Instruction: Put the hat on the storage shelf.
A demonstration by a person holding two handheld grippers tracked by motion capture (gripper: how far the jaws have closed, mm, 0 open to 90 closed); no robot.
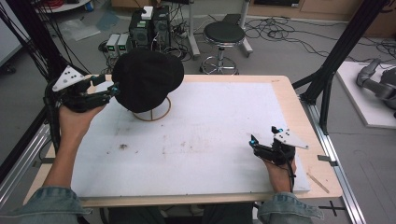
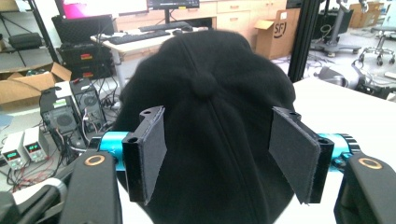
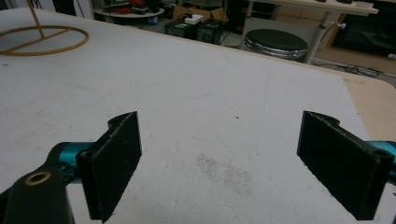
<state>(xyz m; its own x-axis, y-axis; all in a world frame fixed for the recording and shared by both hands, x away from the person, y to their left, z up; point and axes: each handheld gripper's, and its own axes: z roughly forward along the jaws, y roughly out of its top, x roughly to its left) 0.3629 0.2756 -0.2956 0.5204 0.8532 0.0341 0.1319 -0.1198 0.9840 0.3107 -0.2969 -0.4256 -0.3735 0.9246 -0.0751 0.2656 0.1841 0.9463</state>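
Note:
A black cap sits on a thin wire stand with a round golden base ring at the back left of the white table top. My left gripper is held level at the cap's left side, jaws apart. In the left gripper view the cap rises just beyond the left gripper, and its pads do not press on the cap. My right gripper rests low near the front right of the table, open and empty. The right gripper view has the right gripper over bare table, with the base ring far off.
A black stool and several boxes of electronics with cables stand on the floor behind the table. Black frame posts rise at the right. A grey robot arm lies on a side table at the far right.

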